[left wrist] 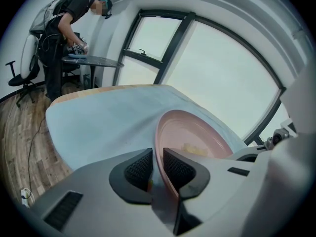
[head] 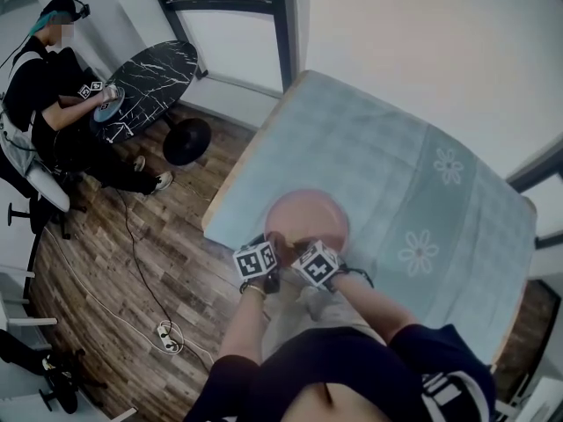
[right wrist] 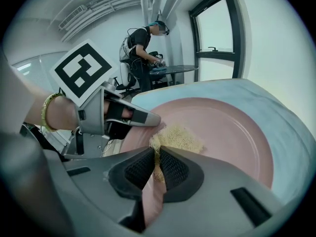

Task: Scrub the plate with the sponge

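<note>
A pink plate (head: 308, 214) rests on the table's pale blue cloth (head: 396, 165), near its front edge. My left gripper (left wrist: 157, 166) is shut on the plate's (left wrist: 197, 135) near rim, which runs between the pads. In the right gripper view, that left gripper (right wrist: 140, 117) shows at the plate's (right wrist: 237, 127) left edge. My right gripper (right wrist: 157, 164) is shut on a yellowish fibrous sponge (right wrist: 180, 137), which lies against the plate's inner surface. From the left gripper view a bit of the sponge (left wrist: 194, 149) shows inside the plate. Both grippers' marker cubes (head: 256, 260) sit side by side at the plate's near side.
The table's wooden edge (head: 237, 170) drops off to the left onto a wood floor. A cable and power strip (head: 167, 331) lie there. Further left, a person (head: 44, 77) sits at a black marble table (head: 158, 77) beside a black stool (head: 186, 141). Windows stand behind.
</note>
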Demonstrator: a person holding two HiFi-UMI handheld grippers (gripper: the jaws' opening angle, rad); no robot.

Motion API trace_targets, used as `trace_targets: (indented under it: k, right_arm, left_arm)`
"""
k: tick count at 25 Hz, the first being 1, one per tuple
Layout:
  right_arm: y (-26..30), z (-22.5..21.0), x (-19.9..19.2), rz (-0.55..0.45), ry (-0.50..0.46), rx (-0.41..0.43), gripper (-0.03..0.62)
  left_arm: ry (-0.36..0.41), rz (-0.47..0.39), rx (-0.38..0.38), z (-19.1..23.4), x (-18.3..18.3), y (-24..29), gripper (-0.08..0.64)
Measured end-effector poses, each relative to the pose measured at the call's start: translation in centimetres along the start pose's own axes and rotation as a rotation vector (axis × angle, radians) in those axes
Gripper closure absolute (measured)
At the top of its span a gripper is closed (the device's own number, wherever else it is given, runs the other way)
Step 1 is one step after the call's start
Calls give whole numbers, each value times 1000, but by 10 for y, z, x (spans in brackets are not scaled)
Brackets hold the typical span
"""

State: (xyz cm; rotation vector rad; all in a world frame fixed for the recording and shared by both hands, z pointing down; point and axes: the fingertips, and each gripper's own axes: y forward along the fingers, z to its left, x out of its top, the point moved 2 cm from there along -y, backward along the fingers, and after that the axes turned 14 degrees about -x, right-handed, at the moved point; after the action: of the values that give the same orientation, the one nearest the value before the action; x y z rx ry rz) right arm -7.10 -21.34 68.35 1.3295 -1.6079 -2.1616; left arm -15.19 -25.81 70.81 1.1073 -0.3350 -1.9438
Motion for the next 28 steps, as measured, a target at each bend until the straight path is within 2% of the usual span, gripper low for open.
trace_targets:
  k: [10, 16, 20, 28]
  right_arm:
    - [-17, 18, -4, 0, -110, 68, 555]
    - [-34, 40, -8, 22, -92, 167, 555]
    - [-43, 43, -10, 8, -124, 143, 555]
    - [-75, 9, 6, -75, -49, 76, 555]
  left_arm:
    - [10, 0, 16, -2, 0, 0, 483]
    - [9, 1, 19, -1, -1, -1, 483]
    - [11, 2, 14, -1, -1, -3, 483]
    - [9, 4, 27, 1, -1, -2, 483]
